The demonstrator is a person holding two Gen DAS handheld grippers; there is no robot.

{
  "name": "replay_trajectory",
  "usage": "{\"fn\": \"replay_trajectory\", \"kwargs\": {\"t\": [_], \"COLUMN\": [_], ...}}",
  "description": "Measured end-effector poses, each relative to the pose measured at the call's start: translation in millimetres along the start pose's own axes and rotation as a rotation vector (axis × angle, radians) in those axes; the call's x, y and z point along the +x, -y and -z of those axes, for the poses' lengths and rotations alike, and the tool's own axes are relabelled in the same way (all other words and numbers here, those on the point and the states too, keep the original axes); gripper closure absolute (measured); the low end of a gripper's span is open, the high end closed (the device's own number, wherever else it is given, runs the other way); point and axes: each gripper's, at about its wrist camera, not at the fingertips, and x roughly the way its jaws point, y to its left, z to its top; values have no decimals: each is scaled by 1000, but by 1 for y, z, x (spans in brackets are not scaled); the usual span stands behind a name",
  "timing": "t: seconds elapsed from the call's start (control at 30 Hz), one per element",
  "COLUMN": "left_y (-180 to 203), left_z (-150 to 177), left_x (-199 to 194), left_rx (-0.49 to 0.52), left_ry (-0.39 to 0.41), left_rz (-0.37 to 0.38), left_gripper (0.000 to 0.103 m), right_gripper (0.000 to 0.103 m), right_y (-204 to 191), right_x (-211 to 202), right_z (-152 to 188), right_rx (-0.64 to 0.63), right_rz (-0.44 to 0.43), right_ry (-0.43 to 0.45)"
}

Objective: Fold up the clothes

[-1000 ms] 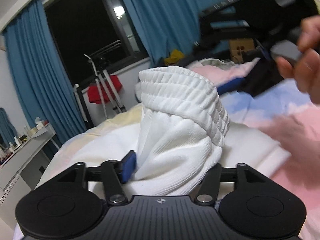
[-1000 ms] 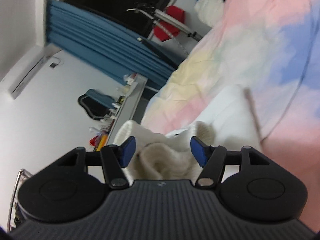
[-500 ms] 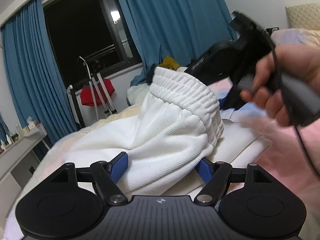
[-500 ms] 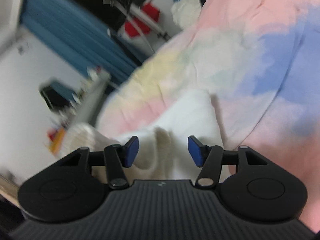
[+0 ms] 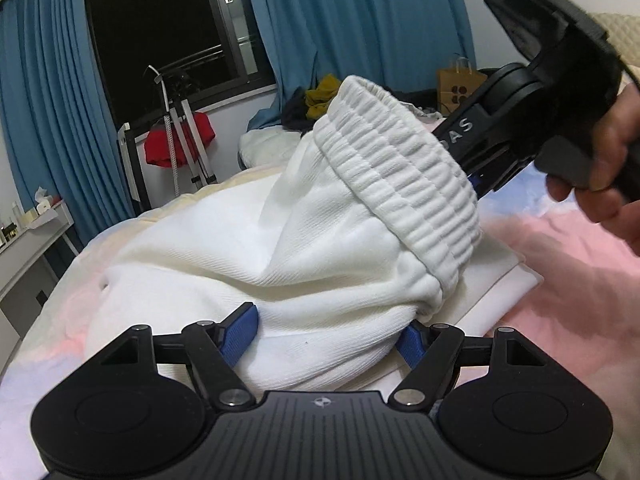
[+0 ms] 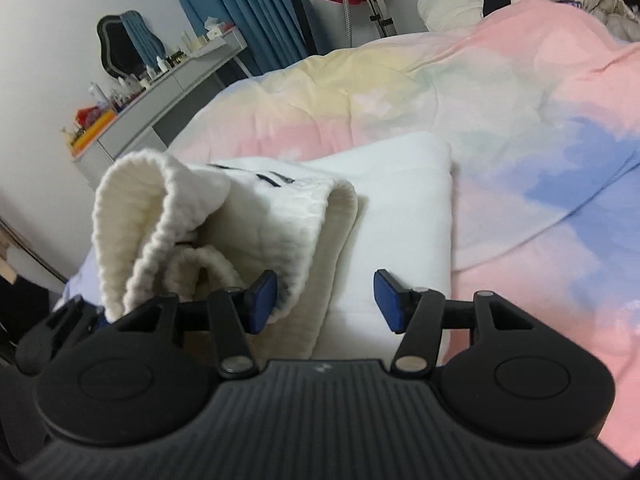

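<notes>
Left gripper [image 5: 326,330] clamps white trousers [image 5: 320,240] near, steadying fold | right gripper [image 6: 325,300] jaws apart, gripping nothing, beside raised waistband [image 5: 400,184]

Even indoor light, dark window [image 5: 160,40], fisheye-bent edges, right view slightly soft

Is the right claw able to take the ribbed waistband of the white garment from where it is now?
Probably yes. The right claw is open, and the ribbed waistband stands right at its left pad, with nothing between them. A small shift sideways should bring the band between the pads.
</notes>
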Motion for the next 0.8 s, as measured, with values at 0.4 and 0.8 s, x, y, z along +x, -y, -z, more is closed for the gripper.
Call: {"fn": "replay_trajectory", "kwargs": {"t": [0.4,0.8], "left_y": [-12,-8], "left_z": [1,7], "left_x": [3,0], "left_rx": [-3,19], "left_ry": [46,51], "left_rz": [-14,-29], "left_gripper": [28,28], "right_gripper": [44,44], "right_y": [50,56], "right_x": [-58,-6], "right_z": [7,0], "right_rx": [396,506], "right_rz": [-266,-361], "right_ry": [258,137]}}
